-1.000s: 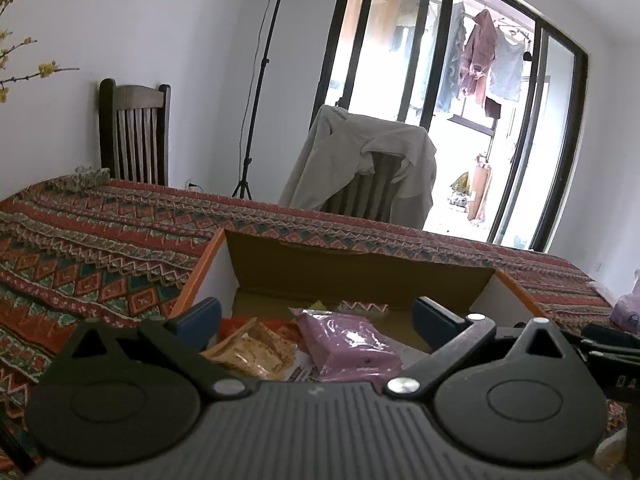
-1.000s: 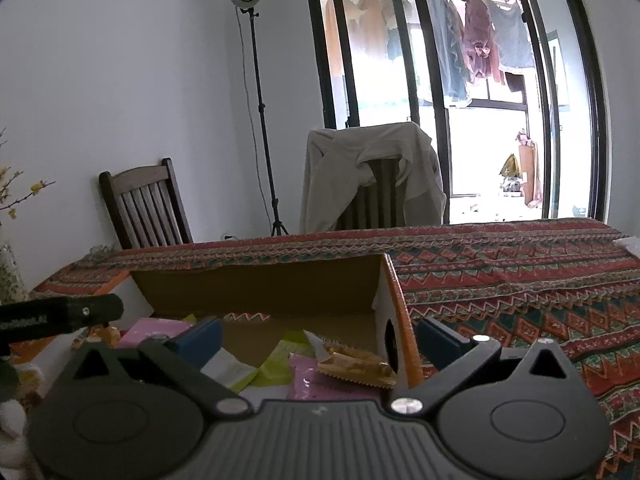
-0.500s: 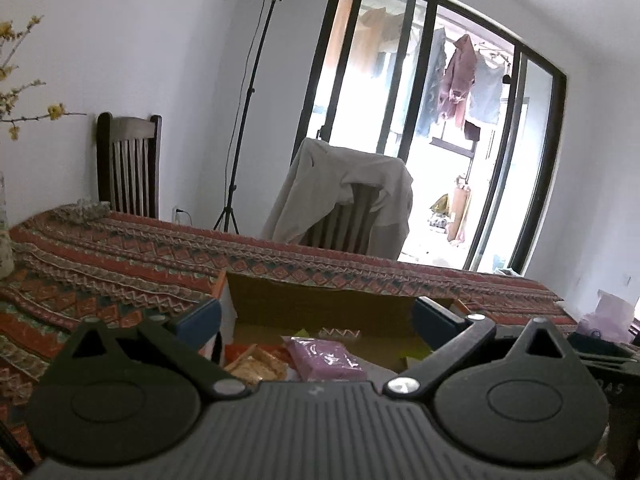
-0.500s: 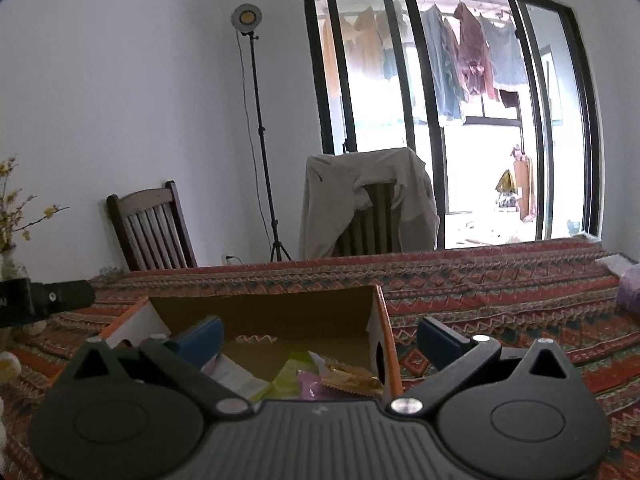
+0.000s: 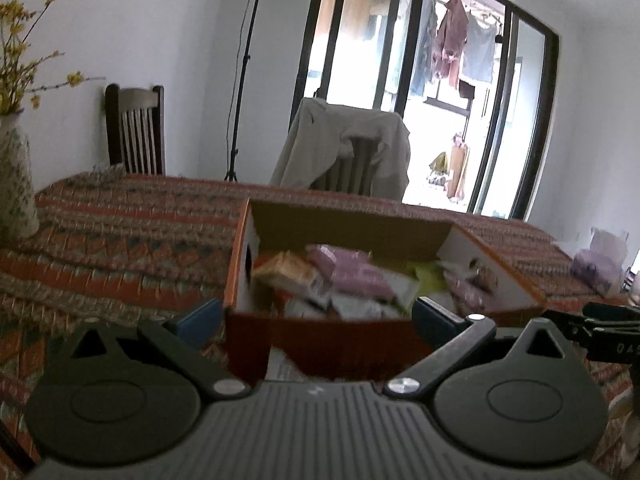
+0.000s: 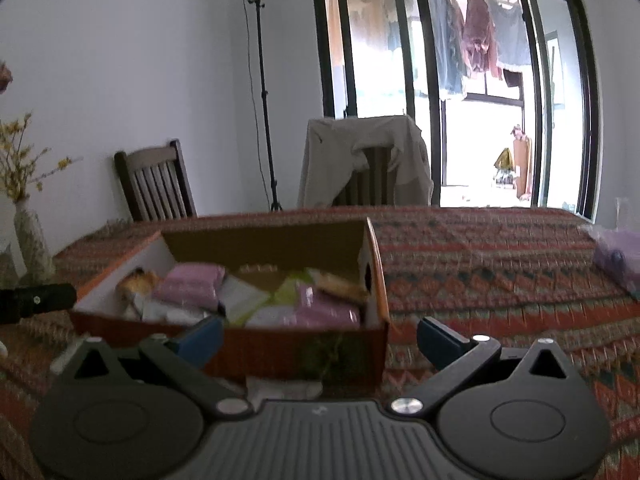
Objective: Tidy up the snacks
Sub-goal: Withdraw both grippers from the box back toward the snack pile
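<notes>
An orange cardboard box (image 5: 320,336) (image 6: 280,344) sits on the patterned tablecloth and holds several snack packets. Among them are pink packets (image 5: 356,274) (image 6: 188,286), a golden-brown packet (image 5: 286,270) (image 6: 340,286) and pale green wrappers (image 6: 290,290). My left gripper (image 5: 316,320) is open in front of the box's near wall, with nothing between its blue fingertips. My right gripper (image 6: 320,334) is also open and empty, facing the box's near right corner. Each gripper's black body shows at the edge of the other's view.
A patterned vase (image 5: 14,188) (image 6: 34,248) with yellow flowers stands on the table's left. A pale purple bag (image 5: 596,264) (image 6: 618,256) lies at the right. Two chairs (image 6: 156,186), one draped with a grey jacket (image 6: 364,160), stand behind the table, beside a light stand (image 6: 262,92).
Both grippers have pulled back and up from above the box; its orange front wall now shows. Both stay open and empty.
</notes>
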Demonstrator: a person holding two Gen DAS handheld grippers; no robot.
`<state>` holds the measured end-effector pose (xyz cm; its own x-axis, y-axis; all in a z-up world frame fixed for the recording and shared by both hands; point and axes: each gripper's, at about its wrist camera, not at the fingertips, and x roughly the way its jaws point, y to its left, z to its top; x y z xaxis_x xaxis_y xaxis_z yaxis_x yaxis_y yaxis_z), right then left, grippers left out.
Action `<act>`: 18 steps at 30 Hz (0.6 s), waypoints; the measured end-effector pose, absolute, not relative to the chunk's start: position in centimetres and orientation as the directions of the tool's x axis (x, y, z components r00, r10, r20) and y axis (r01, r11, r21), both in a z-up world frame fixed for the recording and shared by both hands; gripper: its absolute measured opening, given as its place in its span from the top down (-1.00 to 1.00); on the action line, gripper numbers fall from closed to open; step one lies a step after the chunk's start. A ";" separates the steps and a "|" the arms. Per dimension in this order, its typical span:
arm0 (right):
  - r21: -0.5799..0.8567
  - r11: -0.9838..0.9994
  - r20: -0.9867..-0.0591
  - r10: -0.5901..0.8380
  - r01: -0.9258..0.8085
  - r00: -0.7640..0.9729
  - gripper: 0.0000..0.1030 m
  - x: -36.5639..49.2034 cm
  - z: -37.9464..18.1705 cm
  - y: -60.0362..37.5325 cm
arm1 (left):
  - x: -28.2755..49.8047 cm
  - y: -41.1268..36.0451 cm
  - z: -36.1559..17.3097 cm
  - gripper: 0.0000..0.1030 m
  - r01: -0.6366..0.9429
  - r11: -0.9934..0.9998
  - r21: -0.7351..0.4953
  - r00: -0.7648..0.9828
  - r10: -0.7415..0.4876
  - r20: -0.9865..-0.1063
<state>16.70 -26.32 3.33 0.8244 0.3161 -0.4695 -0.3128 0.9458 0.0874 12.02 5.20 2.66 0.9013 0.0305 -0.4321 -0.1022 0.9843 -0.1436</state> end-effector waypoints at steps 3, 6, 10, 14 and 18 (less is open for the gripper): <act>0.086 0.947 -0.495 0.311 -0.311 0.811 -1.00 15.7 2.5 -26.8 | 11.1 5.5 1.7 -1.00 -0.106 0.984 -0.146 0.890 0.028 -0.455; 0.088 0.946 -0.511 0.313 -0.313 0.801 -1.00 14.6 2.0 -27.0 | 10.2 5.4 0.8 -1.00 -0.111 0.985 -0.133 0.877 0.034 -0.479; 0.089 0.945 -0.529 0.312 -0.314 0.789 -1.00 13.5 1.5 -27.1 | 9.1 5.4 0.0 -1.00 -0.120 0.981 -0.150 0.864 0.029 -0.503; 0.094 0.944 -0.547 0.314 -0.316 0.776 -1.00 12.6 1.2 -27.0 | 8.3 5.0 -0.5 -1.00 -0.116 0.981 -0.159 0.858 0.018 -0.514; 0.096 0.938 -0.560 0.328 -0.334 0.761 -1.00 11.5 1.1 -26.6 | 7.3 4.8 -0.2 -1.00 -0.101 0.982 -0.160 0.867 0.008 -0.499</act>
